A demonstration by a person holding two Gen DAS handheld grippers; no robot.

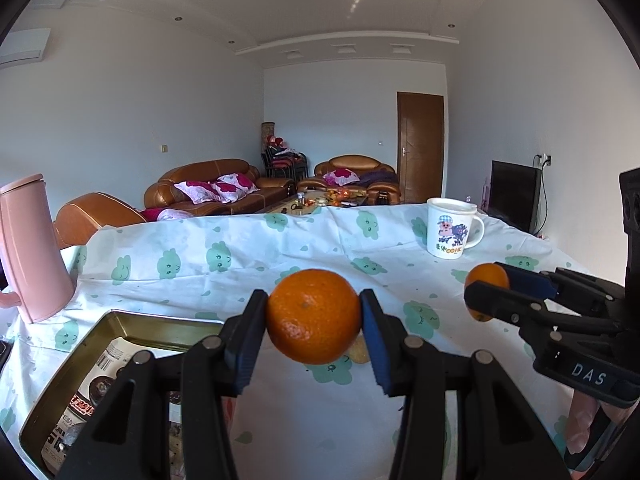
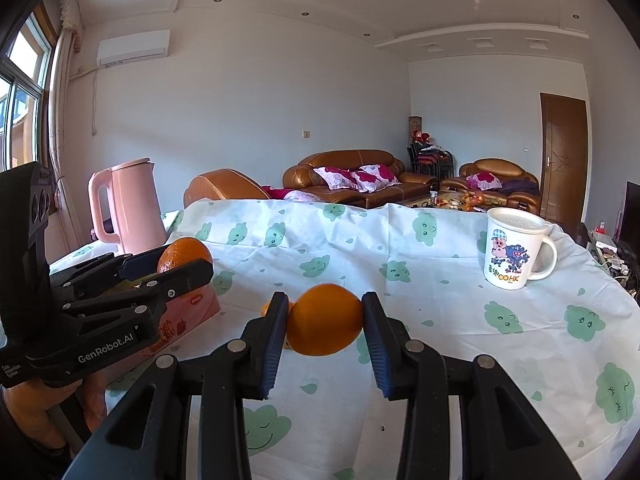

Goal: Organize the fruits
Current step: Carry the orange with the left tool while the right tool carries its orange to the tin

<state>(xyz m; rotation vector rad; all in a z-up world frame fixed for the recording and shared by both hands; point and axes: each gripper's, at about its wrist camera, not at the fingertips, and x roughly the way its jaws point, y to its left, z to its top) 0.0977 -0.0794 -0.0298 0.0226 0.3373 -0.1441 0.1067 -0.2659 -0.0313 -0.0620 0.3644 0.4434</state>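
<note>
My left gripper [image 1: 314, 316] is shut on an orange [image 1: 313, 316] and holds it above the tablecloth, just right of an open gold tin [image 1: 132, 328]. It also shows at the left of the right wrist view [image 2: 185, 261], over the tin's pink side [image 2: 192, 312]. My right gripper [image 2: 325, 314] is shut on a second orange [image 2: 325, 320], held above the table; it also shows at the right of the left wrist view [image 1: 486, 292]. Another fruit [image 2: 265, 309] lies on the cloth behind the right gripper's left finger, mostly hidden.
A pink kettle [image 1: 30, 248] stands at the table's left edge beside the tin. A white cartoon mug [image 1: 450, 228] stands at the back right. The table carries a white cloth [image 1: 240, 256] with green prints. Sofas and a door lie beyond.
</note>
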